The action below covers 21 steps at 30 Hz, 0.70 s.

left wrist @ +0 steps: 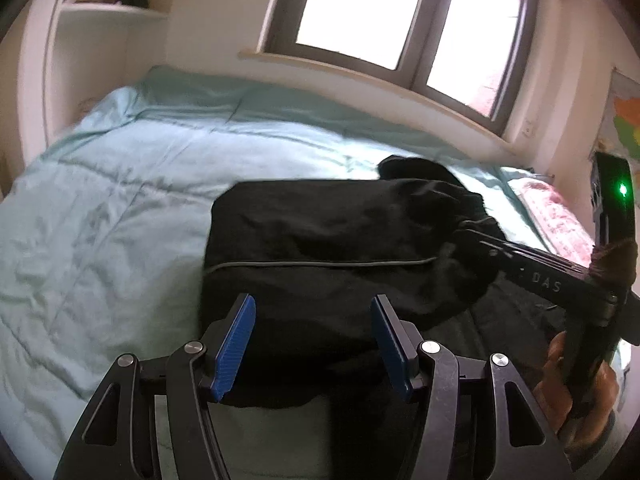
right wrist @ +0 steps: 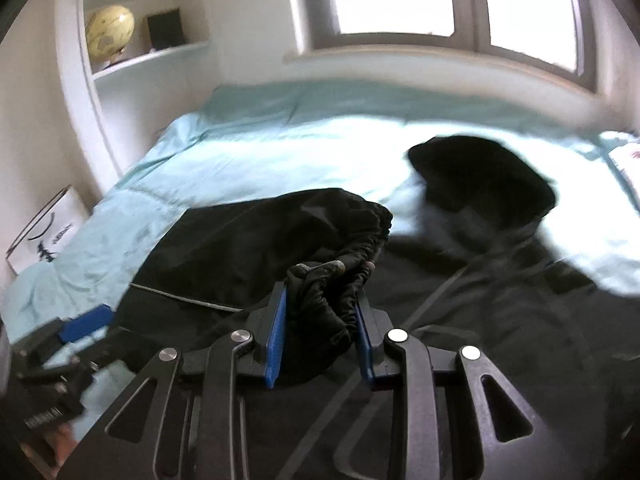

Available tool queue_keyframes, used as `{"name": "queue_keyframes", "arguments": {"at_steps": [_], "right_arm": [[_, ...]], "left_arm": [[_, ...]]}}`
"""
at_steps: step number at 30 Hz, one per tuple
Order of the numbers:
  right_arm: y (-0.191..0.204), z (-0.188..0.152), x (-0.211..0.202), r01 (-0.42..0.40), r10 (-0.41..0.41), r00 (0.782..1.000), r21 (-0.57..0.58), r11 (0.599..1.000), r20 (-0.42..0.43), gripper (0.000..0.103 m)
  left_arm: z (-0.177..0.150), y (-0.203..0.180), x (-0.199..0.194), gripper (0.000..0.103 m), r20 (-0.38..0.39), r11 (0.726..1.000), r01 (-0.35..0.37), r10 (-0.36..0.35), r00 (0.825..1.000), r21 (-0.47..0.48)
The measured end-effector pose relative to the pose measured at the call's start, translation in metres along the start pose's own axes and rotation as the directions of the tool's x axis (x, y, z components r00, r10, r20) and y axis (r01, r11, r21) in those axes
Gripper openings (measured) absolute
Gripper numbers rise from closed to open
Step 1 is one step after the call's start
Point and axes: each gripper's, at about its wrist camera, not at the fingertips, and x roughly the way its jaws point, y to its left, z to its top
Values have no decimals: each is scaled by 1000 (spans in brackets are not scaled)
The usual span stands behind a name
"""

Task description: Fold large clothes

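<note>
A large black garment (left wrist: 320,232) with thin grey piping lies partly folded on a light teal bed cover (left wrist: 120,184). My left gripper (left wrist: 314,344) hovers over its near edge, blue pads wide apart with nothing pinched between them. My right gripper (right wrist: 320,320) is shut on a bunched piece of the black garment (right wrist: 256,232), near its gathered elastic edge, and holds that piece lifted. In the left wrist view the right gripper (left wrist: 460,228) reaches in from the right, held by a hand (left wrist: 580,380). Another dark lump of the garment (right wrist: 480,172) lies further back.
The bed cover (right wrist: 240,148) runs to the wall under a window (left wrist: 360,8). A shelf niche with a yellow globe (right wrist: 110,34) is at the back left. A pink patterned pillow (left wrist: 556,216) lies at the right. A white paper bag (right wrist: 40,232) leans by the bed's left side.
</note>
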Motion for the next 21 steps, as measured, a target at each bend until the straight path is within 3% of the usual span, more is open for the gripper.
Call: {"name": "queue_keyframes", "arguments": {"at_steps": [6,11,16,21], "right_arm": [[-77,13,-45,108,-110,992,23,994,56,34],[-149,10,-74,221,-225,972,62,973,68,34],[-231,-17,-85,307,-313,950,166,937,14,34],[-295,-61,-61,330,-310,943,245,912,-118,34]], "left_arm": [[10,-44,19,61,-37,998,43,-42,998,36],[8,-88,50,61,-112,992,91,-81,990,89],[-4,-131,92,61,-221,977,132,-93,971,169],[-27,-149,145,61,-343,976,97,-24,939,196]]}}
